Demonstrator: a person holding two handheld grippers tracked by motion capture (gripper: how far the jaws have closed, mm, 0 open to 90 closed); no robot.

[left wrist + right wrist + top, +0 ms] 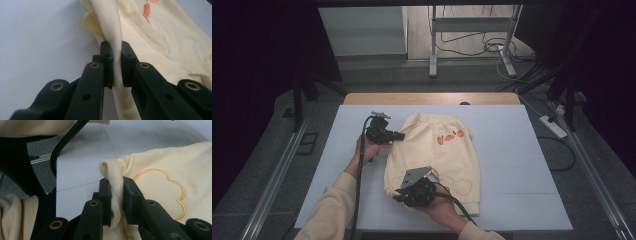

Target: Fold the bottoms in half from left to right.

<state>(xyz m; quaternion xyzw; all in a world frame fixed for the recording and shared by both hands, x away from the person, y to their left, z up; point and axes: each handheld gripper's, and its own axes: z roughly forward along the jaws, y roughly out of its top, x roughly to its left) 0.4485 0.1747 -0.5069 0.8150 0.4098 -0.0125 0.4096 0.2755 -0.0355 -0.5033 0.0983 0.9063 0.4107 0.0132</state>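
- Left gripper (117, 62) is clamped on a fold of the cream top (437, 155) at its left edge.
- Right gripper (117, 192) is clamped on the ribbed cuff (112, 177) at the near-left corner.
- The top lies flat mid-mat, orange print (450, 137) up; both grips look secured, but no fold is made yet, so the folding itself seems left.
- White mat (522, 165) covers a wooden table (432, 98).
- Beyond: grey floor, a metal stand (472, 30), cables, a power strip (553, 126).
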